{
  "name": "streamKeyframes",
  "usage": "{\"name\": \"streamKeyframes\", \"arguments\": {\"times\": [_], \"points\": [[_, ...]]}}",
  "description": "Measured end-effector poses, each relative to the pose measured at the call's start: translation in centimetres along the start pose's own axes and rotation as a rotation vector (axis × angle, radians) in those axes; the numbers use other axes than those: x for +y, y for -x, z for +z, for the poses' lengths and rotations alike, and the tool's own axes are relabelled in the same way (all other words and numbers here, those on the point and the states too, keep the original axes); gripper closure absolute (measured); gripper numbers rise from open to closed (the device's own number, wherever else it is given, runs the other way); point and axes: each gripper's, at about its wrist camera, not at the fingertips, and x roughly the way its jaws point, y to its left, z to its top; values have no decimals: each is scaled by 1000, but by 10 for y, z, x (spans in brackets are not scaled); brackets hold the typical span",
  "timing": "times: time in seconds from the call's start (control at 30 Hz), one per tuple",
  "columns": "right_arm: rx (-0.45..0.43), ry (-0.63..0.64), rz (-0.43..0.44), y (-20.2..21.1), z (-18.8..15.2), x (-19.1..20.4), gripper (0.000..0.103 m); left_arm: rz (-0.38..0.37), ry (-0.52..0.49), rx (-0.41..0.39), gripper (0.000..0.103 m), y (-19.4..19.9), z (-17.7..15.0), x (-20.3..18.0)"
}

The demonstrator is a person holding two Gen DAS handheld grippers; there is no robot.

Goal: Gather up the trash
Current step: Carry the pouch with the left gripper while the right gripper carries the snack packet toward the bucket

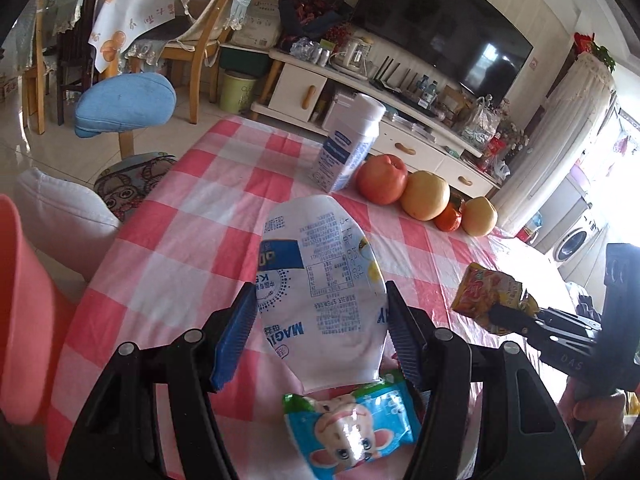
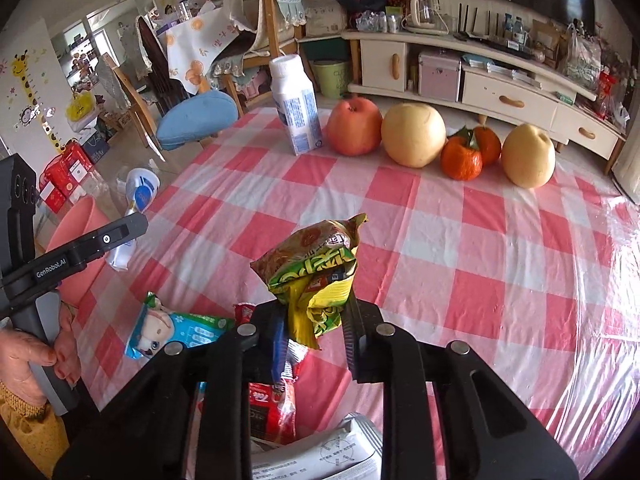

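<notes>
Blue cartoon snack wrapper [image 1: 352, 424] lying on checked desk [image 1: 192, 216], bottom centre of left wrist frame. Left tool [image 1: 320, 312] gripping white milk pouch [image 1: 320, 280] between blue pads, frame centre. Right tool [image 2: 312, 320] clamping crumpled green-yellow snack packet [image 2: 316, 272], centre of right wrist frame. Pink bin [image 1: 16, 312] sitting at left edge. Milk bottle [image 1: 348, 144], apple [image 1: 382, 178] standing upper centre.
</notes>
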Motion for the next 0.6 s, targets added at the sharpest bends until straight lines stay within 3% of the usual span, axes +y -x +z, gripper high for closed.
{"name": "streamKeyframes", "arguments": {"times": [0.23,0.6], "points": [[-36,38,-5,13,6,31,79,7,31,-26,39,18,2,27],[-68,202,25,21,5,109,79,46,95,-113,39,60,10,71]]}}
